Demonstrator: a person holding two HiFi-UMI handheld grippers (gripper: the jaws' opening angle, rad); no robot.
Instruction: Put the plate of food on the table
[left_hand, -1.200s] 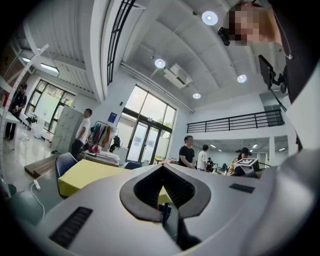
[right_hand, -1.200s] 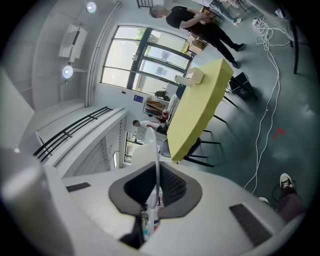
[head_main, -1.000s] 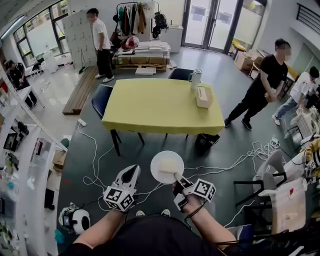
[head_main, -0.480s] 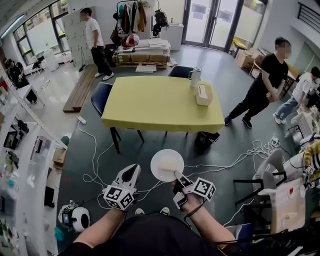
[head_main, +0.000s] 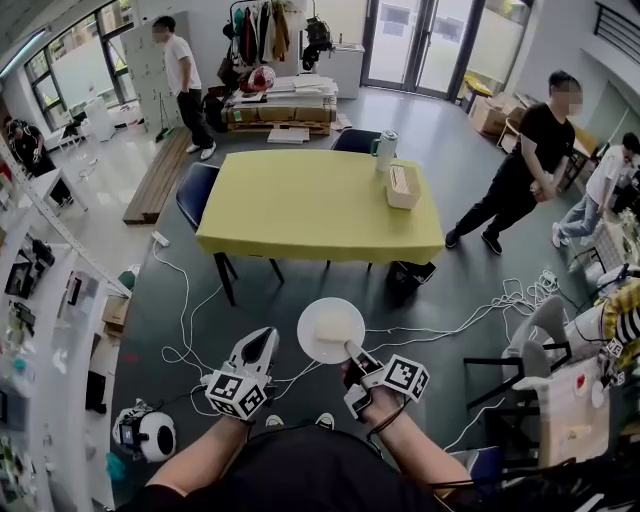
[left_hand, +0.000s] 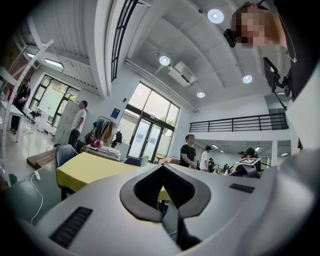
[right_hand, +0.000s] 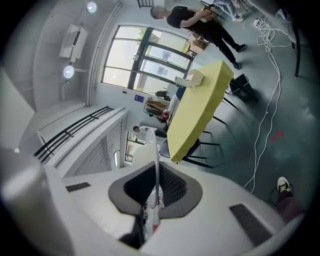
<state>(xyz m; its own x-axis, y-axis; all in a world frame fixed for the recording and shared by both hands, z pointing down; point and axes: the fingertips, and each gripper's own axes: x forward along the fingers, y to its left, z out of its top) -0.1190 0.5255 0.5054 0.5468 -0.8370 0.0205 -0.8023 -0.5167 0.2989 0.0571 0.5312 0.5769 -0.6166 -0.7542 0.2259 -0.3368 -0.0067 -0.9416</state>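
Note:
A white plate (head_main: 331, 330) with a pale piece of food on it hangs above the dark floor, short of the yellow table (head_main: 320, 205). My right gripper (head_main: 352, 352) is shut on the plate's near rim. In the right gripper view the plate (right_hand: 157, 150) shows edge-on between the jaws of the right gripper (right_hand: 156, 170), with the table (right_hand: 200, 107) beyond. My left gripper (head_main: 264, 342) floats left of the plate, apart from it. In the left gripper view the left gripper (left_hand: 162, 167) has its jaws together on nothing, facing the table (left_hand: 85, 167).
On the table's far right stand a tissue box (head_main: 402, 186) and a jug (head_main: 384, 150). Dark chairs (head_main: 195, 195) sit at its left and far sides. Cables (head_main: 190, 330) trail over the floor. A person (head_main: 530, 160) stands right of the table, another (head_main: 180, 70) far left.
The person at the back left has walked further left. Plate and both grippers hold nearly the same place, and the table has shifted slightly left in view.

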